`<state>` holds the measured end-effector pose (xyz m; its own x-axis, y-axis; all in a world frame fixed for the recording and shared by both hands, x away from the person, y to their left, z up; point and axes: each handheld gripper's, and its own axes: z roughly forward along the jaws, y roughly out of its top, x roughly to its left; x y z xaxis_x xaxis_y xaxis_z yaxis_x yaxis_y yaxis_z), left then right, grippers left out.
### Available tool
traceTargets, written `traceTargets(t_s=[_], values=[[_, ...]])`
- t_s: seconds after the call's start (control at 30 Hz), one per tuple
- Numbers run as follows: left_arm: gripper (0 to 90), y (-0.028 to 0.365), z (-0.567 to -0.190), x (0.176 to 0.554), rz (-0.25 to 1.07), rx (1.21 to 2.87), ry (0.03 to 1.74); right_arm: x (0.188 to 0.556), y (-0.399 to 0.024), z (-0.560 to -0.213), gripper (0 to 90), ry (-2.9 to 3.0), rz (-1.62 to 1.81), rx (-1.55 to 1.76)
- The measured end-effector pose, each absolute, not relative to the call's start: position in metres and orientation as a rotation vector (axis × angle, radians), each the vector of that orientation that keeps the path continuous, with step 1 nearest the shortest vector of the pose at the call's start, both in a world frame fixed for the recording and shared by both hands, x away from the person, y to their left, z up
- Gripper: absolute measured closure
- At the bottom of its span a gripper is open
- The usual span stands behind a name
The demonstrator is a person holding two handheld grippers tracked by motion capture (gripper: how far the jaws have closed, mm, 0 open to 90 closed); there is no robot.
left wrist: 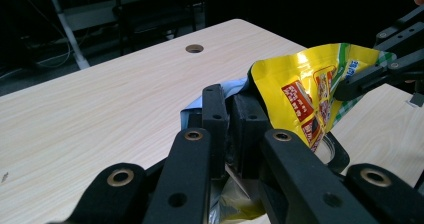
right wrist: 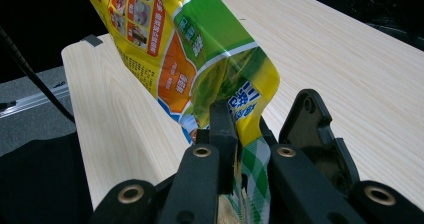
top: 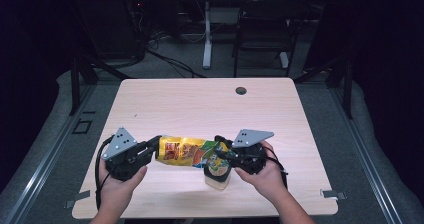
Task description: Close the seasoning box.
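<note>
High view: jar [top: 217, 178] under yellow pouch [top: 184, 151], L gripper [top: 148, 151] & R gripper [top: 220, 151] jaws clamping pouch ends

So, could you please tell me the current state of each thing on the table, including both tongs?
Yellow snack bag: held off the table, stretched sideways between both tongs.
Left tongs: shut on the bag's left end.
Right tongs: shut on the bag's green-checked end.
Jar: upright on the table under the bag's right end; lid on or off not visible.
Table: bare wood beyond the bag.
</note>
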<state>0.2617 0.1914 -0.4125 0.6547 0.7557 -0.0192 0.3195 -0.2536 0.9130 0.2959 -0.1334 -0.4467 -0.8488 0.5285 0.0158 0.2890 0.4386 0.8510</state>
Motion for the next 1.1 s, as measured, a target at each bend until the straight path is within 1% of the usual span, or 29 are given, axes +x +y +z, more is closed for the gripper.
traceTargets(t_s=[1.1], values=[[86.0, 0.1920, -0.4143, 0.2628, 0.526, 1.831, 0.856, 0.2960, -0.1318, -0.4494, 86.0, 2.442, 1.376, 0.711]])
